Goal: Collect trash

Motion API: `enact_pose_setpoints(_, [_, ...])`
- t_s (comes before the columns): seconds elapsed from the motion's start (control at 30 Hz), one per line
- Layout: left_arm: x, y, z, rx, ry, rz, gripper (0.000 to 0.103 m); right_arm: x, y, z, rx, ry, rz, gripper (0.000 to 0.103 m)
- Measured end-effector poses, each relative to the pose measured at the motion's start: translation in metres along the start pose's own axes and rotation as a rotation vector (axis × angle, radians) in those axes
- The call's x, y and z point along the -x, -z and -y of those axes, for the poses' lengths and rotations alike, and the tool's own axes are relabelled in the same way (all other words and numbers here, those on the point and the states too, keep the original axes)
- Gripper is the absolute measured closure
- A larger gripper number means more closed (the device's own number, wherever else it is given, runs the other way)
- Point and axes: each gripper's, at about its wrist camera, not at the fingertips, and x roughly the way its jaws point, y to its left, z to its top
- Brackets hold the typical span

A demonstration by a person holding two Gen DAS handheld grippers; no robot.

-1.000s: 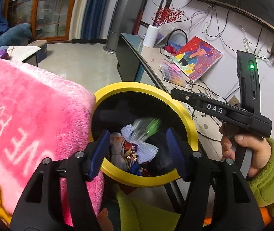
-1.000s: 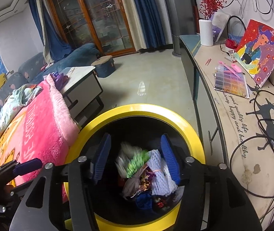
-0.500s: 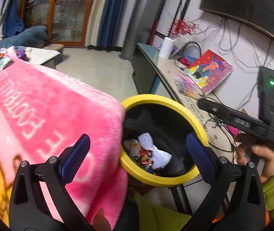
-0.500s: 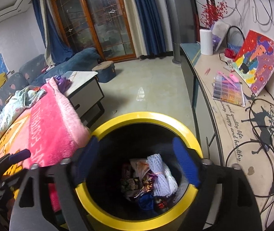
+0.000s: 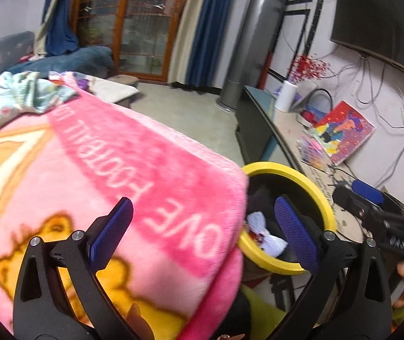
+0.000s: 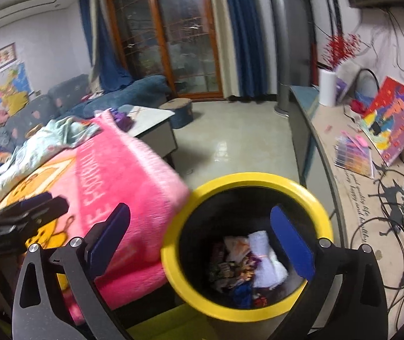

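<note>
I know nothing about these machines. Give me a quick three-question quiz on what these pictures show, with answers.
1. True or false: the left claw is gripping a piece of trash.
2. What colour is the rim of the trash bin?
3. What lies directly beside the bin, touching its rim? A) pink blanket B) a chair C) a suitcase

Key:
1. False. Both the left claw and the right claw are wide open and empty.
2. Yellow. A white mesh wrapper and other trash lie inside.
3. A.
</note>
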Motion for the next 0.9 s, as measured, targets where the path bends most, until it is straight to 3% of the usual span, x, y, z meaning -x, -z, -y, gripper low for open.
enact_pose_setpoints(0.13, [0.019, 0.006, -0.016, 0.003, -0.042, 0.032, 0.011, 0.005, 0.009, -0.021, 0.016, 0.013, 0.033, 0.007])
enact_pose_setpoints(0.43, [0.061, 0.026, -0.034, -0.019, -0.113, 0.133, 0.011, 0.031, 0.019, -0.045, 0.047, 0.017, 0.199, 0.007])
enact_pose_setpoints(0.9, [0.083, 0.04, -0.04, -0.024, -0.125, 0.176, 0.011, 0.033, 0.031, -0.065, 0.082, 0.011, 0.21, 0.007])
